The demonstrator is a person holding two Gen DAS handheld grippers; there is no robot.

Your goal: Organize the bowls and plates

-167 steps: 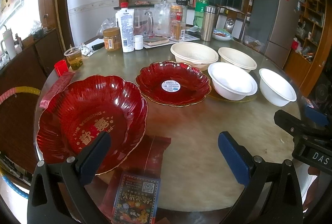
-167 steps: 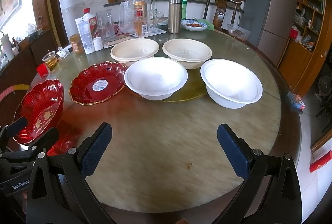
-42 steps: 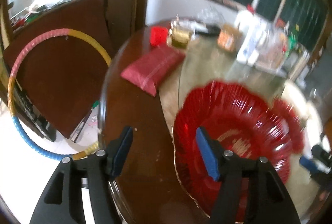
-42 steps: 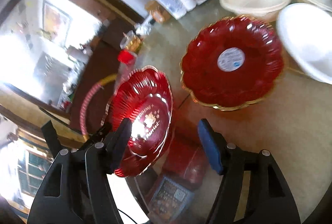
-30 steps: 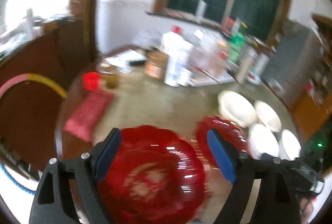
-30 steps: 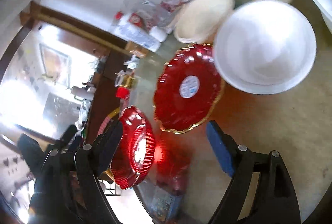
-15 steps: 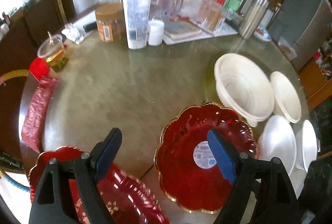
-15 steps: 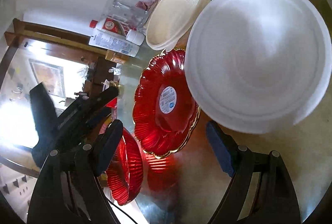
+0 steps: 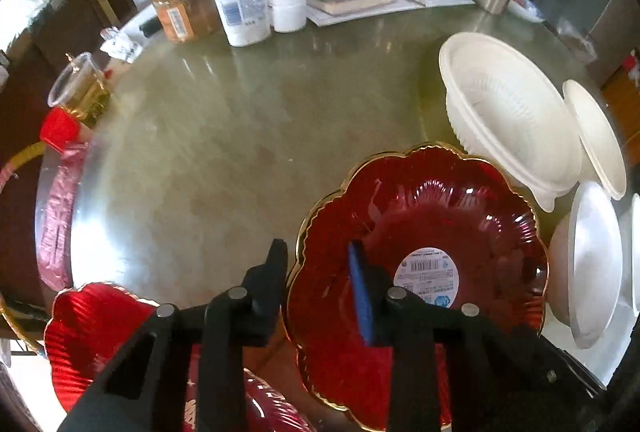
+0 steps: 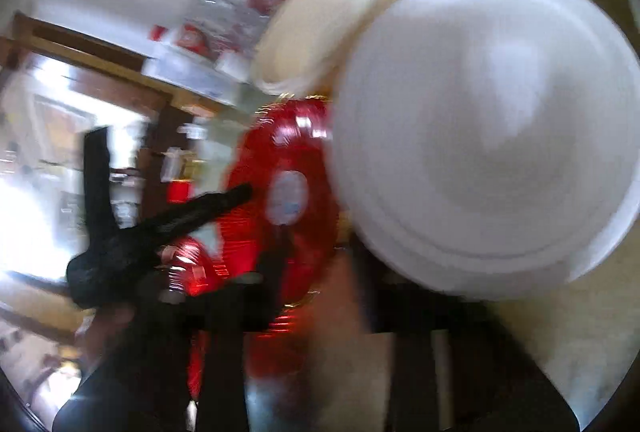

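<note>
1. A round, glass-topped table fills the left wrist view. Bottles, jars and a steel flask crowd its far edge, and the dishes lie along its near right side.
2. The labelled red plate lies flat on the table, directly ahead of the left gripper. Its scalloped gold rim on the near left side runs between the two jaws.
3. The left jaws are closing. One finger stands outside the rim and the blue pad sits inside on the sloping wall, so they look to be pinching that edge.
4. A second red plate sits at the lower left, beside and below the left gripper and apart from the first. It is probably where the two plates will be stacked.
5. Two cream bowls stand just beyond the labelled plate.
6. The white bowl fills the upper right of the badly blurred right wrist view. Its near rim reaches down to where the right gripper points.
7. The right jaws are together. The blur hides whether they have caught the bowl's rim.
8. The relation that matters is that each hand is at the near edge of its own dish, left on the plate and right by the bowl. The plate must travel left toward its twin, while the bowl's partners lie to its right and beyond.
</note>
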